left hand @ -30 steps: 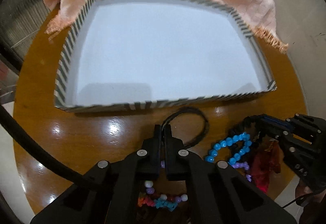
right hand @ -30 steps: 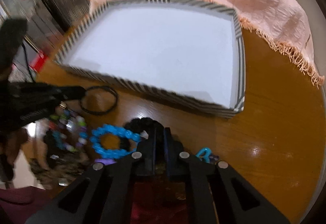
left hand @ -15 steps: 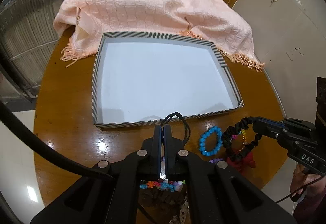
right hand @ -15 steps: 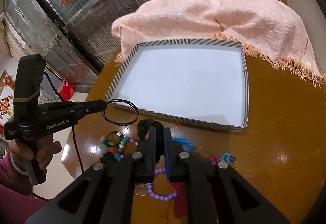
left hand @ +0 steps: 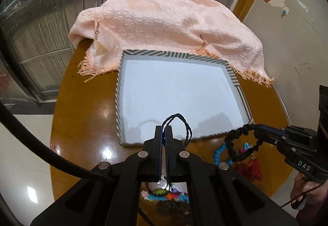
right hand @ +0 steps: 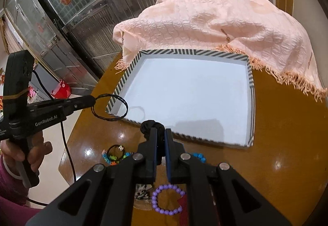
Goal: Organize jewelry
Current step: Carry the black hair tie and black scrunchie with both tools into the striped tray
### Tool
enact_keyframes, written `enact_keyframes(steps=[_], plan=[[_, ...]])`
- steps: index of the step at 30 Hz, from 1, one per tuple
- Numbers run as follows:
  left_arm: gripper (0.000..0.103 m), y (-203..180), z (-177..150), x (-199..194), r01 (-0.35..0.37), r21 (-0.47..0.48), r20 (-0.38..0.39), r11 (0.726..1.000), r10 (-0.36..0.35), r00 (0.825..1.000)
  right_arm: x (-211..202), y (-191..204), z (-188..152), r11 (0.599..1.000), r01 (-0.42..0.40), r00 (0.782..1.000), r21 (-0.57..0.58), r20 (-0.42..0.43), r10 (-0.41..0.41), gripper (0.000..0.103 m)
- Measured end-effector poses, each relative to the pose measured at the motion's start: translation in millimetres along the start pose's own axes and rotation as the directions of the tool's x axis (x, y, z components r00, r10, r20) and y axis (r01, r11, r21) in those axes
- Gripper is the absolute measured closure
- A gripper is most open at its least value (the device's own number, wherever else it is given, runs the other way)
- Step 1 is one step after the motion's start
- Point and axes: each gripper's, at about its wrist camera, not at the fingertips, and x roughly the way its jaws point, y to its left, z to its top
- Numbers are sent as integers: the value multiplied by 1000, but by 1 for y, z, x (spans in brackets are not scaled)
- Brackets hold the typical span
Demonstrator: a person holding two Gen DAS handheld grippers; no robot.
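My left gripper [left hand: 163, 129] is shut on a thin black twisted cord loop [left hand: 185, 126], which hangs in the air over the near edge of the striped tray [left hand: 174, 54]. My right gripper [right hand: 161, 132] is shut on a black ruffled scrunchie [right hand: 148, 125], held above the table just in front of the tray. In the left wrist view the right gripper [left hand: 256, 131] shows at the right with the scrunchie [left hand: 230, 145] dangling. The right wrist view shows the left gripper [right hand: 92, 100] with the cord loop [right hand: 110, 107] at the tray's [right hand: 194, 52] left corner. The tray's white inside is bare.
On the round wooden table [right hand: 287, 143] below the grippers lie a purple bead bracelet [right hand: 168, 199], a blue bead bracelet [left hand: 217, 153], colourful beads [right hand: 112, 157] and a red item [left hand: 251, 170]. A pink fringed cloth [left hand: 164, 20] is draped behind the tray. A hand [right hand: 24, 156] grips the left handle.
Both grippers have lifted away from the table, each carrying its black loop. The tray and the cloth now look smaller and further below.
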Motion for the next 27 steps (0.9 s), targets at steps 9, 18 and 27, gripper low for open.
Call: enact_keyframes(steps=[9, 18, 27], plan=[[100, 11, 19, 14, -63, -32, 20, 997, 64, 998, 25, -1, 29, 1000, 15, 1000, -20, -12, -15, 96], [100, 19, 28, 34, -108, -68, 6, 992, 109, 994, 55, -1, 46, 1000, -11, 999, -19, -44, 10, 96], [100, 35, 28, 67, -119, -154, -53, 981, 112, 992, 109, -10, 57, 996, -71, 990, 51, -117, 77, 96]])
